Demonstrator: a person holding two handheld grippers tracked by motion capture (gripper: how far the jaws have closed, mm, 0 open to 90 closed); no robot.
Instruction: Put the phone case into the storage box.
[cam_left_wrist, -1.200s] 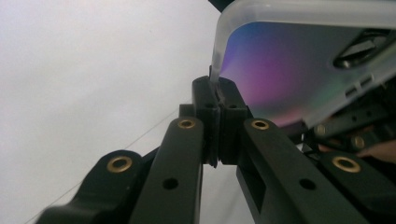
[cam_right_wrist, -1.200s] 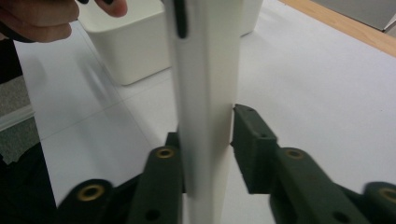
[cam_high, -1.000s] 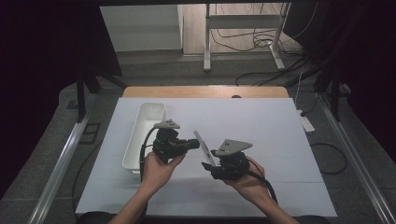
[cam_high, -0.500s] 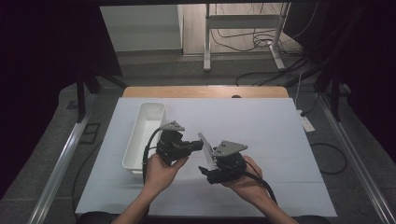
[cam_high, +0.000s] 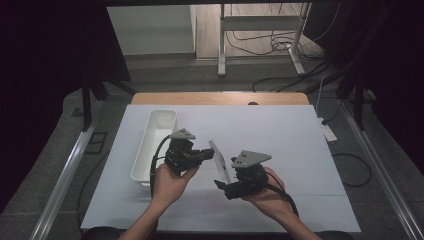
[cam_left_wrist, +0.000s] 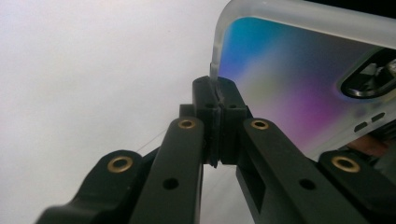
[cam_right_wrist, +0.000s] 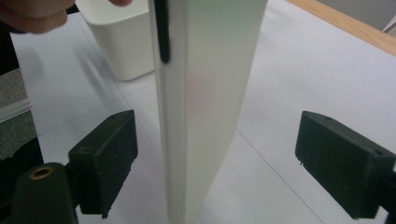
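The phone case (cam_high: 220, 161) is a thin, flat shell of frosted, see-through plastic with rounded corners. Its back shimmers blue, purple and pale yellow (cam_left_wrist: 299, 84), and an oval camera opening sits near one corner. It is held off the bench, tilted up on edge. From its narrow side (cam_right_wrist: 205, 93) it looks milky white, with a slim dark slot along one rim.

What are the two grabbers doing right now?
Left gripper: shut, pinching the edge of the phone case.
Right gripper: open; its jaws have just been opening, the case between them but untouched.
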